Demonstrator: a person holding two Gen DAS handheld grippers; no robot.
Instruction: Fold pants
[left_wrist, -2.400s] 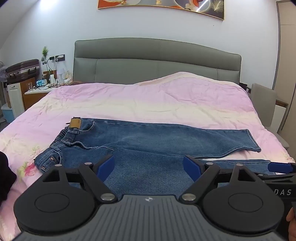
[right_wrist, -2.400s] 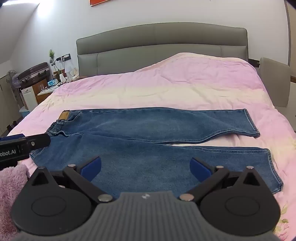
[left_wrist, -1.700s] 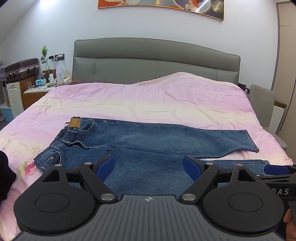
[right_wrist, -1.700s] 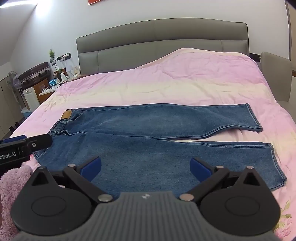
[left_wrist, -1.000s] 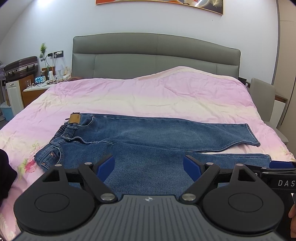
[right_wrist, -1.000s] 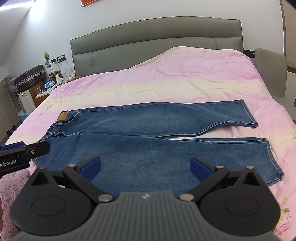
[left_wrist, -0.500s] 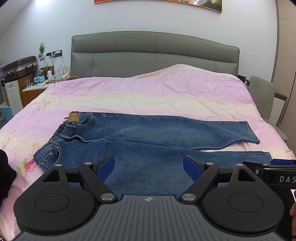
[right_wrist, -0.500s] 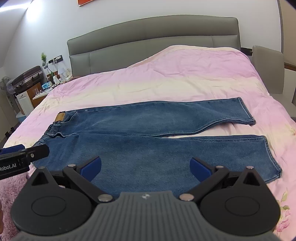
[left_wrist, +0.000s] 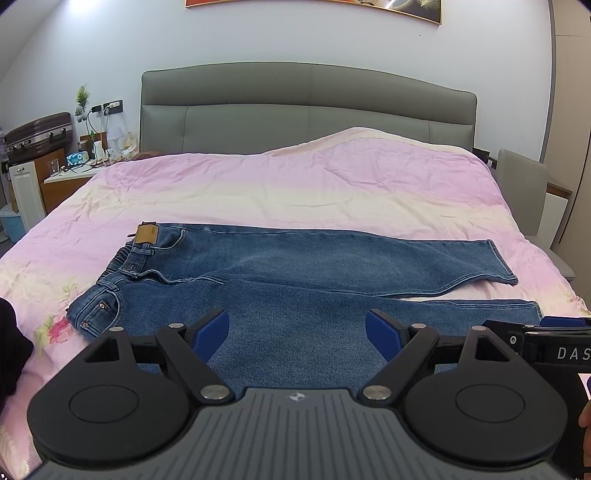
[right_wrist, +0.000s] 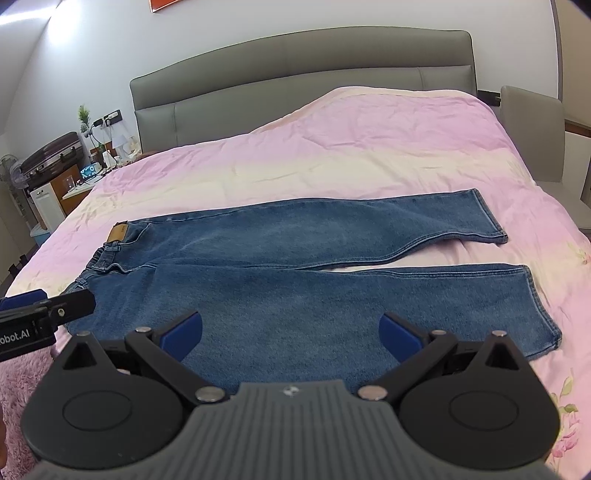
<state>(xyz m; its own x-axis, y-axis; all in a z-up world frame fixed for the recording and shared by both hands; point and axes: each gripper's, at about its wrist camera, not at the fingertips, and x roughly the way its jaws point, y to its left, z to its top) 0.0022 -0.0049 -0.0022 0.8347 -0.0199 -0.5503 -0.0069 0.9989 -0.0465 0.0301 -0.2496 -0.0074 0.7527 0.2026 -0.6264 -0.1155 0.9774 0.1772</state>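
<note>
A bedroom: at far left a nightstand (left_wrist: 70, 177) with clutter, then a grey headboard (left_wrist: 306, 110) behind a pink bedspread (left_wrist: 295, 192). Blue jeans (left_wrist: 295, 280) lie flat across it, waistband left, hems right. The left gripper (left_wrist: 297, 328) and right gripper (right_wrist: 290, 332) hover above, jaws spread wide, holding nothing.

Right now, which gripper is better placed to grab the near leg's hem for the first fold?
Right gripper, probably: it is open over the jeans nearer the near hem. The open left gripper sits toward the waistband.
</note>
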